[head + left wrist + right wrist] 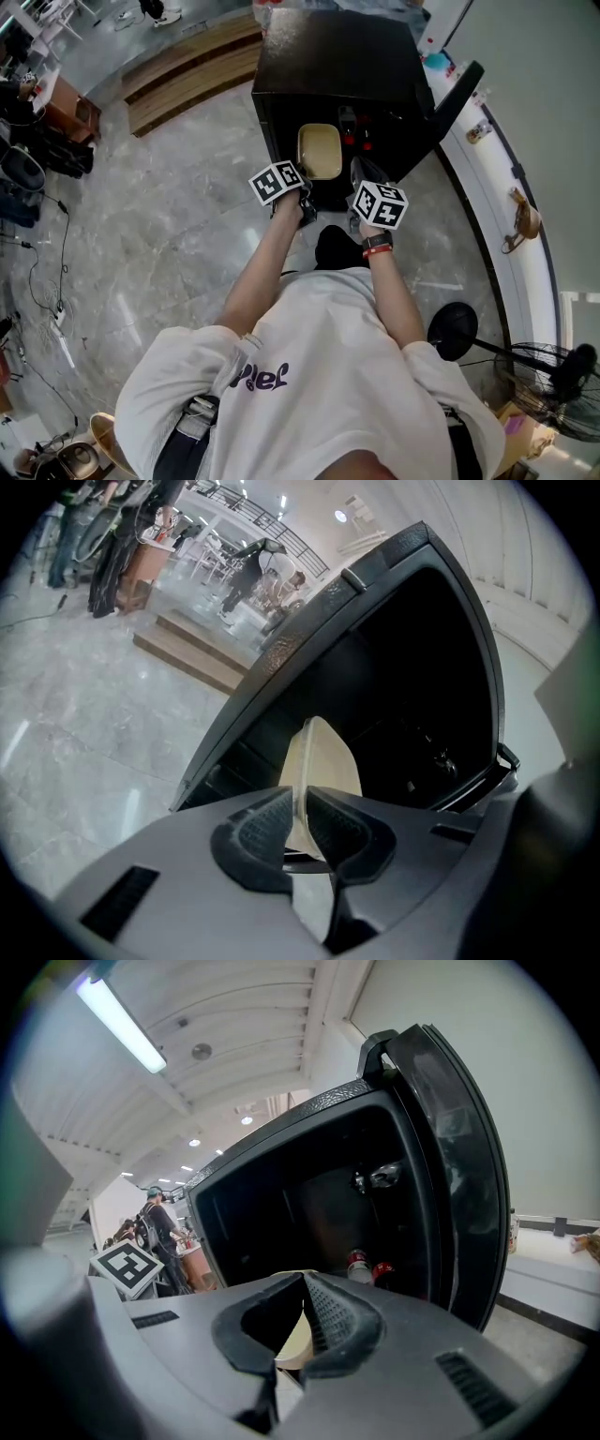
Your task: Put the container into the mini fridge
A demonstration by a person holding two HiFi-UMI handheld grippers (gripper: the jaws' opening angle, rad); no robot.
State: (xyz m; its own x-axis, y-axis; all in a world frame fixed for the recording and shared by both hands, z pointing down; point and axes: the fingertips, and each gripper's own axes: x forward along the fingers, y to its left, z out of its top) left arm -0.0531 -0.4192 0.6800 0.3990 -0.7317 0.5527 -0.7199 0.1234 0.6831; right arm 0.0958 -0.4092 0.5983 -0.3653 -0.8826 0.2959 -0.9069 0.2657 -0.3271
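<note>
A beige, shallow container (319, 150) hangs at the mouth of the black mini fridge (328, 56), whose door (457, 98) stands swung out to the right. My left gripper (302, 187) is shut on the container's near left rim. In the left gripper view the container (323, 761) stands on edge between the ribbed pads (267, 827). My right gripper (358, 173) pinches the container's right rim, and the pale edge (295, 1340) shows between its jaws. The fridge's dark inside (309, 1204) lies just ahead.
Two red cans (367, 1267) stand low inside the fridge, at the right by the door. A wooden step (187, 70) lies left of the fridge, and a white ledge (487, 187) runs along the right. A floor fan (553, 375) stands at lower right. Cables (56, 281) trail at the left.
</note>
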